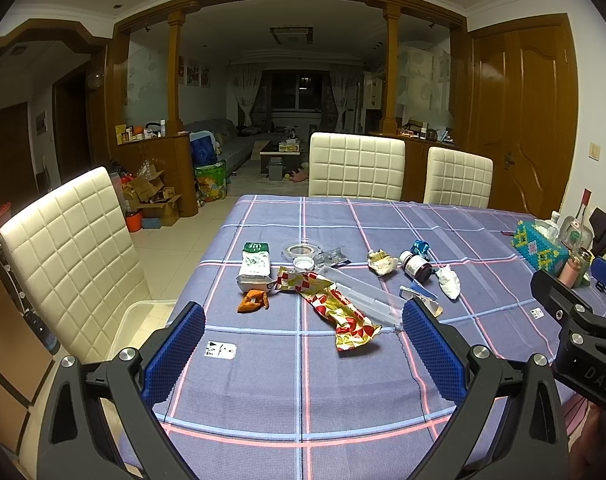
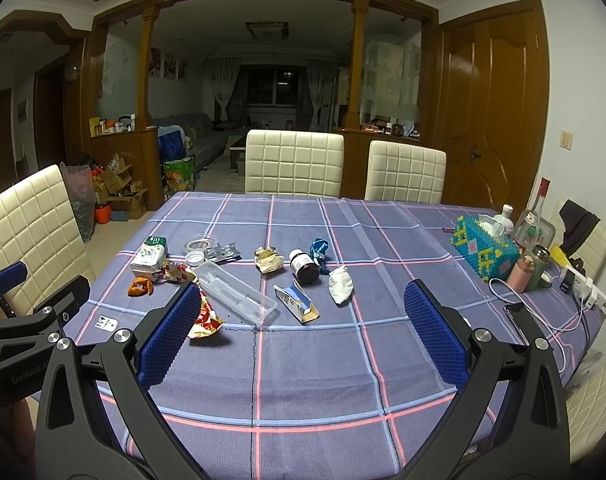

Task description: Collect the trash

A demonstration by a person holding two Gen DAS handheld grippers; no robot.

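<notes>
Trash lies scattered mid-table: a red-and-gold wrapper (image 1: 339, 312), a clear plastic tray (image 2: 235, 294), a white-green carton (image 1: 255, 266), an orange scrap (image 1: 254, 301), a crumpled tissue (image 2: 340, 285), a dark pill bottle (image 2: 303, 267), a torn blue-white box (image 2: 297, 304), a crumpled paper (image 2: 268, 259) and a blue wrapper (image 2: 319, 250). My left gripper (image 1: 303, 336) hovers open above the near table, just short of the wrapper. My right gripper (image 2: 303, 320) is open too, nothing between its fingers, short of the tray and box.
A purple plaid tablecloth (image 2: 303, 380) covers the table. At the right edge stand a beaded tissue box (image 2: 485, 250), bottles (image 2: 531, 224), a phone with cables (image 2: 517, 316) and a power strip. Cream chairs (image 1: 355, 166) ring the table; a clear bin (image 1: 143, 320) sits on the left chair.
</notes>
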